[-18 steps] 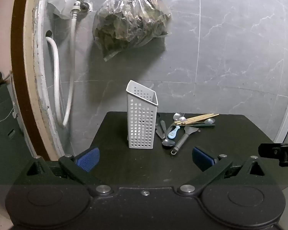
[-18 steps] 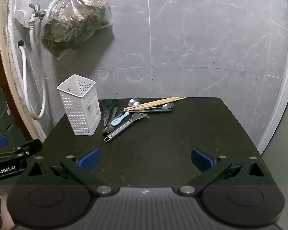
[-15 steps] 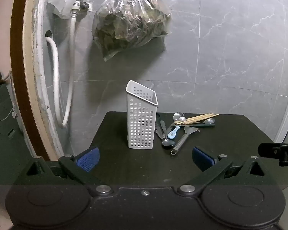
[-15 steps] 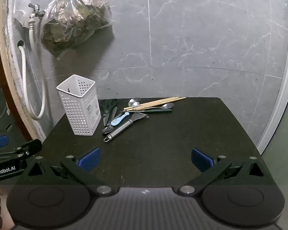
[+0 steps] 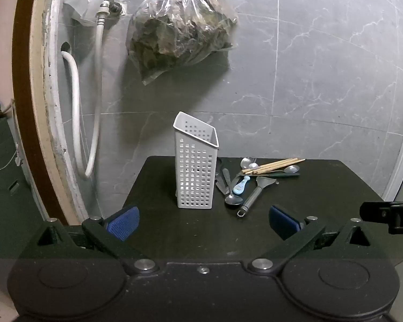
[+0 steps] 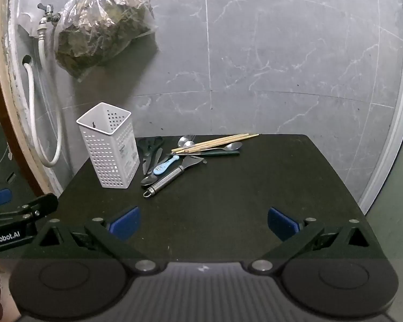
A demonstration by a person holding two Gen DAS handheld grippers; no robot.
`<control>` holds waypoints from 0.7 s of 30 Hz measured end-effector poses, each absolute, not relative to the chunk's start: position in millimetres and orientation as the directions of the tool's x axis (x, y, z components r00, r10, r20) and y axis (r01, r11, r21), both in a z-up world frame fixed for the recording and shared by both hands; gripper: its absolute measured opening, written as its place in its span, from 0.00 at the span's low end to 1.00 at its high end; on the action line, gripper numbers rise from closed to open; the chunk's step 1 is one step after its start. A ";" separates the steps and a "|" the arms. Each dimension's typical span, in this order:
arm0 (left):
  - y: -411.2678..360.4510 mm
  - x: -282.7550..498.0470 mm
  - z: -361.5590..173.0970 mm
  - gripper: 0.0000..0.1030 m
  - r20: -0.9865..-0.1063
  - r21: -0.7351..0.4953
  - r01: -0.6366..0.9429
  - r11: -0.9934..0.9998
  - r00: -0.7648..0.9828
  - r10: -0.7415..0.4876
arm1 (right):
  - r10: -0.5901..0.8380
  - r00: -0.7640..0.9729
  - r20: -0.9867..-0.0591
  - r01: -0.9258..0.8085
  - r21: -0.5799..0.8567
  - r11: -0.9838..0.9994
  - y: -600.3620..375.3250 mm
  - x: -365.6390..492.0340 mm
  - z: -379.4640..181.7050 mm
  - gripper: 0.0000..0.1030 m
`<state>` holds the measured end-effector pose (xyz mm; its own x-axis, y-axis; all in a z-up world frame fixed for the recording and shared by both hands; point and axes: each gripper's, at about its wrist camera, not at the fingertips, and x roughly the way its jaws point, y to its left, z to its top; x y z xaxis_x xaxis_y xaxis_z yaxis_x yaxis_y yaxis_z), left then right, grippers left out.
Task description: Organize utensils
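A white perforated utensil holder (image 5: 196, 171) (image 6: 110, 147) stands upright at the back left of the black table (image 6: 228, 201). Right of it lies a pile of utensils: wooden chopsticks (image 5: 272, 165) (image 6: 215, 142), metal spoons (image 6: 232, 146), a blue-handled spoon (image 6: 165, 166), a steel-handled peeler (image 5: 251, 197) (image 6: 166, 181) and black scissors (image 6: 150, 147). My left gripper (image 5: 202, 221) is open and empty, in front of the holder. My right gripper (image 6: 202, 222) is open and empty, over the table's front middle, well short of the pile.
A grey tiled wall rises behind the table. A plastic bag of leaves (image 5: 180, 32) hangs on it, beside a tap with a white hose (image 5: 94, 107). The table's front edge is under both grippers.
Both grippers have barely moved; the right view has shifted very slightly. Nothing on the table has moved.
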<state>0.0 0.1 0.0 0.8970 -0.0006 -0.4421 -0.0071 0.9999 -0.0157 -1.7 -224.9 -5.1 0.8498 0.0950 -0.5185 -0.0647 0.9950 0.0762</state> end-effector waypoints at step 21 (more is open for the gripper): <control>0.0 0.0 0.0 0.99 -0.443 -0.015 -0.007 1.000 0.897 -0.001 | 0.094 0.848 -0.522 -0.063 0.076 0.995 -223.8 -1.8 -5.0 1.00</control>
<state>0.0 0.0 0.0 0.8967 -0.0005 -0.4426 -0.0067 0.9999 -0.0148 -1.8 -223.8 -5.0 0.8475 0.0940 -0.5224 -0.0635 0.9951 0.0760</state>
